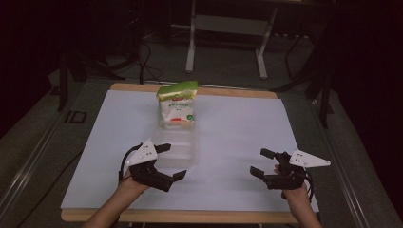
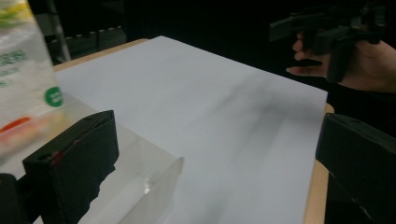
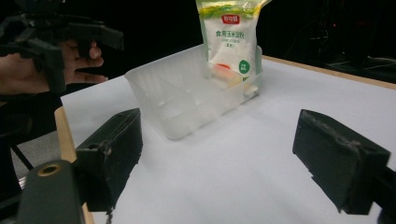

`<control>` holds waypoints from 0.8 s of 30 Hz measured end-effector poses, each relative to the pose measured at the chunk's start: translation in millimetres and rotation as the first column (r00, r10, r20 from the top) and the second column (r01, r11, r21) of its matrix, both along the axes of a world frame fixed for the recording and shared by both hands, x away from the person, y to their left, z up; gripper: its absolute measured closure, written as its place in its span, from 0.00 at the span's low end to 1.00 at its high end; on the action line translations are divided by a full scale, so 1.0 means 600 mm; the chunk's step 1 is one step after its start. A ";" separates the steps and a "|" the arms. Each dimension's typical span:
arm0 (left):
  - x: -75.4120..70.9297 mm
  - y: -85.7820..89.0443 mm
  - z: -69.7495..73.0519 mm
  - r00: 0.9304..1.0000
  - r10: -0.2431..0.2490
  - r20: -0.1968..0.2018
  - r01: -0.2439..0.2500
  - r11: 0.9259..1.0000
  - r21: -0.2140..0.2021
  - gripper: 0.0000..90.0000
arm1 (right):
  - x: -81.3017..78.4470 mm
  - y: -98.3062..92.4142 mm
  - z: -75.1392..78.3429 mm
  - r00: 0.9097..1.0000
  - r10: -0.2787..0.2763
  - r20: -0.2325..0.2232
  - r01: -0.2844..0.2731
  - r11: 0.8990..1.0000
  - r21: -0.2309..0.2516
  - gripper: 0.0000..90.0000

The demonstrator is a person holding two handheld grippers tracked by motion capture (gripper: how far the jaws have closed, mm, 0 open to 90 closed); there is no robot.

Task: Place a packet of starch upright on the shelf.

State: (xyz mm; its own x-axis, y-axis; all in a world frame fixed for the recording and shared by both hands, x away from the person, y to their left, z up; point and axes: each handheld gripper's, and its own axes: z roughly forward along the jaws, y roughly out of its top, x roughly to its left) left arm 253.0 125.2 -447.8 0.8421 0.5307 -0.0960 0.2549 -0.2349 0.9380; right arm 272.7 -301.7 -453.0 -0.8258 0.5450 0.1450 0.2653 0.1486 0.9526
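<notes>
A clear plastic bin (image 1: 180, 148) lies lengthwise on the white sheet (image 1: 237, 128) in the middle of the table. A white and green bag (image 1: 177, 105) stands upright in the bin's far end. My left gripper (image 1: 174, 161) is open at the bin's near end, with one jaw beside its left wall. The left gripper view has the bin's near corner (image 2: 156, 183) just ahead of that jaw and the bag (image 2: 23, 79) at far left. My right gripper (image 1: 259, 162) is open over bare sheet, well right of the bin. The right gripper view shows the bin (image 3: 156, 95), the bag (image 3: 231, 37) and the left gripper (image 3: 100, 37) beyond.
The wooden table edge (image 1: 190, 216) rims the sheet. Behind the table stand a metal frame's legs (image 1: 190, 45) and cables on the grey floor (image 1: 142, 61). In the left gripper view the other hand and the right gripper (image 2: 282, 29) hover past the sheet's far corner.
</notes>
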 end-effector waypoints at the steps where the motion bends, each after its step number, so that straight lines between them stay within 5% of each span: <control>1: 0.000 0.000 0.000 1.000 0.000 0.000 0.000 1.000 0.000 0.00 | 0.000 0.000 0.000 1.000 0.000 0.000 0.000 1.000 0.000 0.17; 8: -0.002 -0.019 -0.029 0.998 -0.057 -0.011 0.057 0.998 -0.016 0.00 | -0.003 0.005 -0.007 1.000 -0.011 0.016 0.012 0.999 -0.045 0.15; 16: -0.006 -0.039 -0.050 0.993 -0.122 -0.006 0.122 0.992 -0.018 0.00 | -0.003 0.000 -0.018 0.999 -0.030 0.029 0.031 0.999 -0.035 0.15; 24: -0.019 -0.058 -0.072 0.987 -0.160 0.016 0.160 0.986 0.037 0.00 | 0.000 -0.002 -0.027 1.000 -0.029 0.010 0.030 0.999 -0.042 0.15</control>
